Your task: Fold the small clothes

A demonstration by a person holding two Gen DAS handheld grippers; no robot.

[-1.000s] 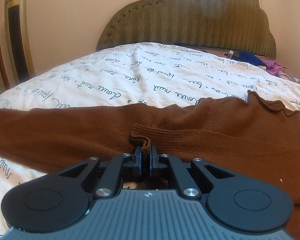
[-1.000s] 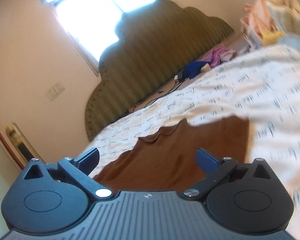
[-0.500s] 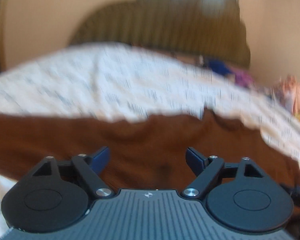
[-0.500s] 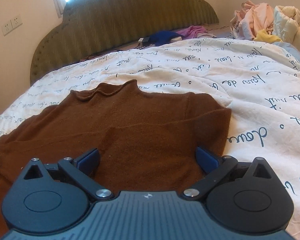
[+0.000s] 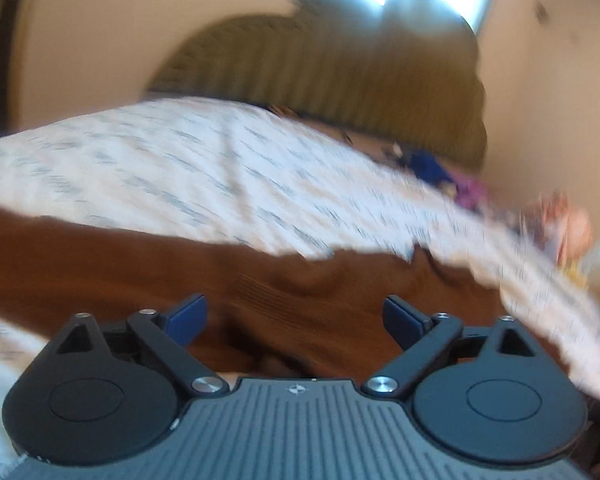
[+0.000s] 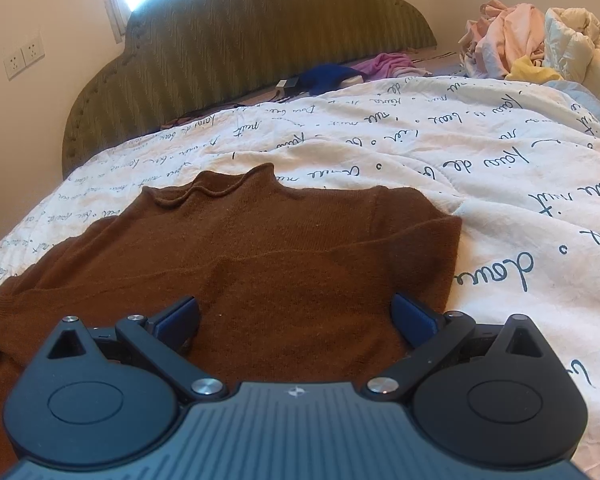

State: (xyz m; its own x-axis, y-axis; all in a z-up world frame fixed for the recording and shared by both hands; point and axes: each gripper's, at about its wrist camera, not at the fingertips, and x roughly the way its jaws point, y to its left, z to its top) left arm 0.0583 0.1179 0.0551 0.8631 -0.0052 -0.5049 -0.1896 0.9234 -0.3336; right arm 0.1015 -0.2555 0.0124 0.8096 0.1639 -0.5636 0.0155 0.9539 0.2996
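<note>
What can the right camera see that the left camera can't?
Only the right view shows the wall sockets and the sweater's whole collar. Only the left view shows the ribbed cuff. Both show the brown sweater, the quilt, the headboard, and an open gripper: right, left.

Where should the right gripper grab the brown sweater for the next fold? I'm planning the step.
Probably the brown sweater at its folded right edge, approached from the right over the quilt: that edge lies flat and exposed beside the open right gripper.
</note>
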